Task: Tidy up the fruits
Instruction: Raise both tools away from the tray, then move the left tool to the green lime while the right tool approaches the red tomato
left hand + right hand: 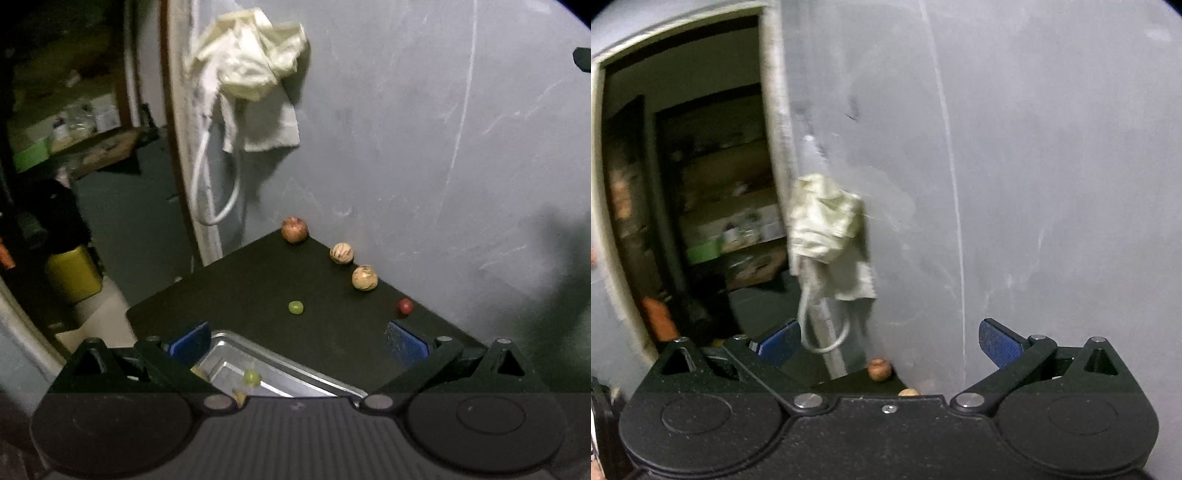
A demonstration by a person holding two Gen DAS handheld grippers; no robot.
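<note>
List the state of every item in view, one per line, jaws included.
Left gripper: jaws wide open, empty, above the tray.
Right gripper: jaws wide open, empty.
Metal tray: holds one green grape; the rest is hidden.
Loose green grape: on the black table.
Red grape: on the table.
Brown fruit: at the table's far corner.
Two tan fruits: by the wall.

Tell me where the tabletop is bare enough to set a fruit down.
Bare: the dark table left of the green grape, and the stretch between that grape and the tray. Crowded: the wall edge, lined by the pomegranate, two pale fruits and red grape.
</note>
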